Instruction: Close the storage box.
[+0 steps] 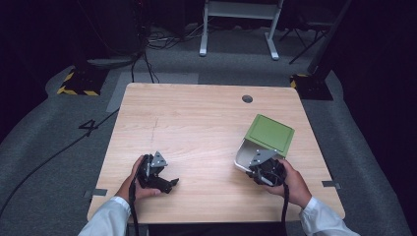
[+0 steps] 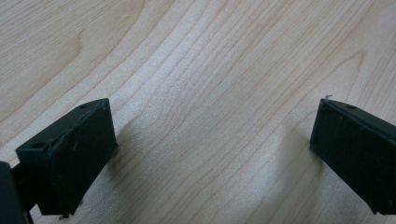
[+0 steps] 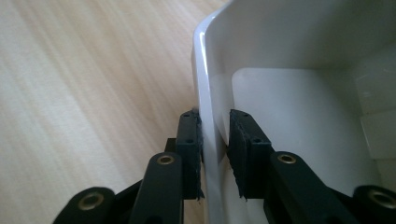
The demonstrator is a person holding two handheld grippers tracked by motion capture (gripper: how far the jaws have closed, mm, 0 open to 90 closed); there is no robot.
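A box with a green outside (image 1: 269, 133) and a white inside (image 3: 299, 116) lies on its side at the right of the wooden table (image 1: 196, 123), its opening turned toward the person. My right gripper (image 1: 249, 164) (image 3: 214, 119) straddles the box's white side wall near the rim, one jaw outside and one inside, shut on that wall. My left gripper (image 1: 168, 185) (image 2: 212, 149) rests low over bare wood at the front left, open wide with nothing between its jaws. A hand holds each gripper.
A round grey cable hole (image 1: 247, 99) sits near the table's far edge. Grey carpet with cables (image 1: 59, 152) surrounds the table, and a white frame (image 1: 239, 24) stands beyond it. Tape tabs mark the front corners (image 1: 98, 192).
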